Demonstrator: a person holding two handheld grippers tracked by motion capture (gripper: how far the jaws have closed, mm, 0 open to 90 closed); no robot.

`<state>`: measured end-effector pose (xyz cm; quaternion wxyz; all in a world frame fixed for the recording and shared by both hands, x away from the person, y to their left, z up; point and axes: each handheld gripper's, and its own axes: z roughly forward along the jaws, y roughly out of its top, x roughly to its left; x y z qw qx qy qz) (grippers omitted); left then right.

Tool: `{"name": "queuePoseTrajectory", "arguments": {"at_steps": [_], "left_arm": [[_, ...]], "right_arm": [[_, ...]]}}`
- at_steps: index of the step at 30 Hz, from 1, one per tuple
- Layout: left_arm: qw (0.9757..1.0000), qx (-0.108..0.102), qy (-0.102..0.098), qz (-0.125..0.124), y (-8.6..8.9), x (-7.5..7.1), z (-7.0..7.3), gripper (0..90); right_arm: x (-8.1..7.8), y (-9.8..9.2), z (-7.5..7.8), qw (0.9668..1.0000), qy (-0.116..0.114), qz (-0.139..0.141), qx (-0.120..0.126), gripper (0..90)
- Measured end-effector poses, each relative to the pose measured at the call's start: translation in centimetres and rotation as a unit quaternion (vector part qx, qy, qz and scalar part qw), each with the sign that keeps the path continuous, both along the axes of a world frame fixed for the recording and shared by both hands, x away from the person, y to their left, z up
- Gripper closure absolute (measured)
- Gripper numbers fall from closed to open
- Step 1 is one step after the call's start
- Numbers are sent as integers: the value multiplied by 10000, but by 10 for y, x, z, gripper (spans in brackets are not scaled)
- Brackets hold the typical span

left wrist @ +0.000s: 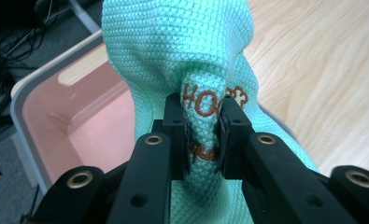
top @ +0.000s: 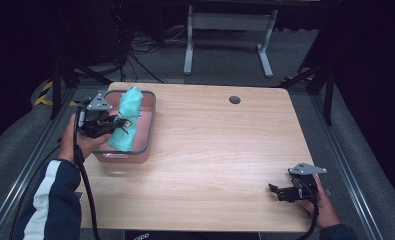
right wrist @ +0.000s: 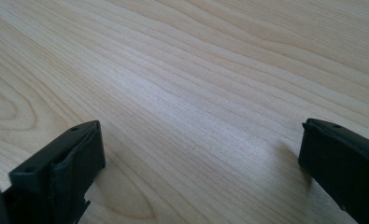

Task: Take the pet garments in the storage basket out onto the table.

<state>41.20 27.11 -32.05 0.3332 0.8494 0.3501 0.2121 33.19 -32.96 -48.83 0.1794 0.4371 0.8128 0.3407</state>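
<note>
A mint-green woven cloth (top: pixel 127 116) with brown embroidered letters hangs over the pink bin (top: pixel 149 125) at the table's left. My left gripper (top: pixel 121 124) is shut on a fold of that cloth (left wrist: pixel 187 51), pinching it just at the lettering, above the bin's pink inside (left wrist: pixel 79 121). My right gripper (top: pixel 275 191) rests low near the table's front right corner, open, with bare wood between its fingers (right wrist: pixel 70 163).
The wooden table (top: pixel 220 145) has a round cable hole (top: pixel 234 99) at the back. A white desk frame (top: pixel 228 30) and cables lie on the floor behind. Dark stand legs flank both sides of the table.
</note>
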Motion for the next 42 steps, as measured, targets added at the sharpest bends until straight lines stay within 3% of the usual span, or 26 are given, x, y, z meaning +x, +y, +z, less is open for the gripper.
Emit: {"name": "queuePoseTrajectory", "arguments": {"at_steps": [9, 17, 30, 42], "left_arm": [[9993, -83, -206, -305, -11, -14, 15, 772], [9976, -118, -290, -611, -31, -21, 22, 772], [9940, -23, -241, -1062, -64, -25, 23, 771], [9891, 73, -134, -1464, -94, -23, 17, 771]], "right_arm": [[0, 0, 0, 10000, 2, 1, 5, 7], [0, 0, 0, 10000, -1, 1, 0, 7], [0, 0, 0, 10000, 0, 0, 0, 7], [0, 0, 0, 10000, 1, 1, 1, 7]]}}
